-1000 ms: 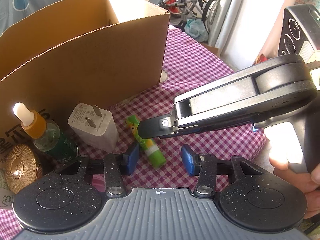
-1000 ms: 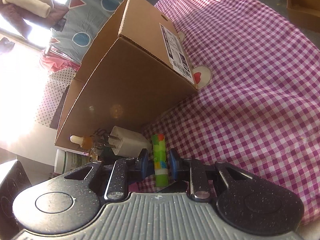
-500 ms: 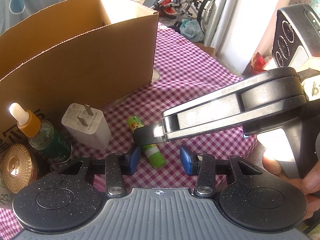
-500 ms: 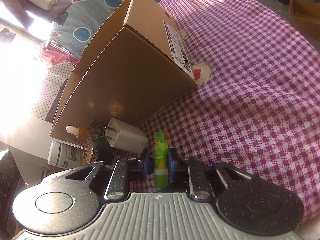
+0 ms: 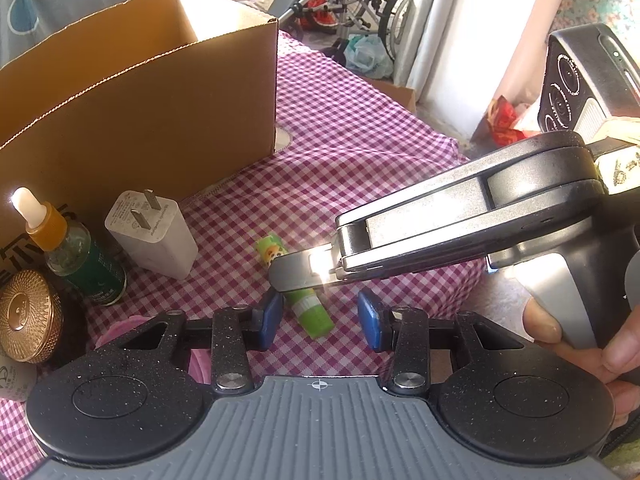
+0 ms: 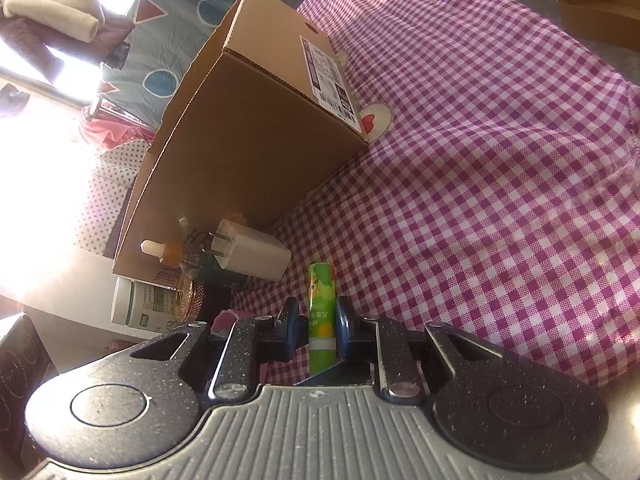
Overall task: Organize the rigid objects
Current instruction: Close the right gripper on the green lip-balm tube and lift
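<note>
On the left of the left wrist view a round gold compact (image 5: 28,316) is seen at the frame edge, just beside a green dropper bottle (image 5: 76,256) with an orange collar and white bulb, standing upright. A white wall charger (image 5: 154,234) lies next to it, prongs up, close in front of the open cardboard box (image 5: 160,92), which rests on the purple checked cloth (image 5: 360,144). Further right, the green glue stick (image 5: 296,288) lies on the cloth, its middle covered by the fingers of the right gripper (image 5: 280,270), which reaches in from the right with a hand (image 5: 584,344) on its handle. The left gripper (image 5: 318,318) is held low over the cloth; its blue pads stand apart and are closing, with the near end of the stick between them but untouched. In the right wrist view the right gripper (image 6: 316,320) is nearly closed around the glue stick (image 6: 320,320); the right pad appears to press it, though contact on the left pad cannot be confirmed. A white jar (image 6: 140,306) lies at left beside the box (image 6: 256,128).
</note>
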Motion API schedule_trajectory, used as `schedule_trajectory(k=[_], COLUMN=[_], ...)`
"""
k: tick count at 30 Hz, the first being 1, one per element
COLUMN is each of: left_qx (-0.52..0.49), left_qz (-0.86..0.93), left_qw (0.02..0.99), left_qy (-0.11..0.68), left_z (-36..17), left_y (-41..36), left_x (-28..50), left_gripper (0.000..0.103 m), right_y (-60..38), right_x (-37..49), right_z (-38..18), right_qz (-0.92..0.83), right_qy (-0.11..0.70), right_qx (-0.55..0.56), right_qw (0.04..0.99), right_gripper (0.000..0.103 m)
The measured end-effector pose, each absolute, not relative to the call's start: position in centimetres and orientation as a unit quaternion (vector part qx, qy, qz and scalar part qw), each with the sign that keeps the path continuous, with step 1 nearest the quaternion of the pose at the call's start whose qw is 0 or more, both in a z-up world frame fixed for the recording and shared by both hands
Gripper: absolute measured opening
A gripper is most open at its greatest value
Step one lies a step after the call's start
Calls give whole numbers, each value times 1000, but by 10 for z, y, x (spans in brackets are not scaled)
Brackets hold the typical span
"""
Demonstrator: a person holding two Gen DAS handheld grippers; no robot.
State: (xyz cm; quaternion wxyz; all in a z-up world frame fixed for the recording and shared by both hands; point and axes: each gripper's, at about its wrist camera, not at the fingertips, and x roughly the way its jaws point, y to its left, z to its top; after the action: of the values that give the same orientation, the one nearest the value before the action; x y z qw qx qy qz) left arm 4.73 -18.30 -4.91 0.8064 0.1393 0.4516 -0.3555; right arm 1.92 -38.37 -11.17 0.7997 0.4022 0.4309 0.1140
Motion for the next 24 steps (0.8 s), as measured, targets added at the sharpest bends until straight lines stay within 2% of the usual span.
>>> schedule_trajectory(k=[2,5,14,24], left_qx=[144,147,148,144], left_qz=[-351,-344,-333,-330], left_qw=[808,810,814,821], left_qy=[450,452,453,442], left_z=[-50,-51,-53,-50], left_y=[-182,-181,-180,-178], left_x=[47,48,49,48], left_gripper=[29,23,18,17], right_y=[-386,-388,-387,-377], right_x=[16,13,15,15], right_z=[-114,-116,-117,-110], right_qz=[116,117,119,113], right_qy=[430,430,434,423], right_qx=[408,410,407,386], right_qw=[797,796,795,812], right_gripper=[21,18,16,17])
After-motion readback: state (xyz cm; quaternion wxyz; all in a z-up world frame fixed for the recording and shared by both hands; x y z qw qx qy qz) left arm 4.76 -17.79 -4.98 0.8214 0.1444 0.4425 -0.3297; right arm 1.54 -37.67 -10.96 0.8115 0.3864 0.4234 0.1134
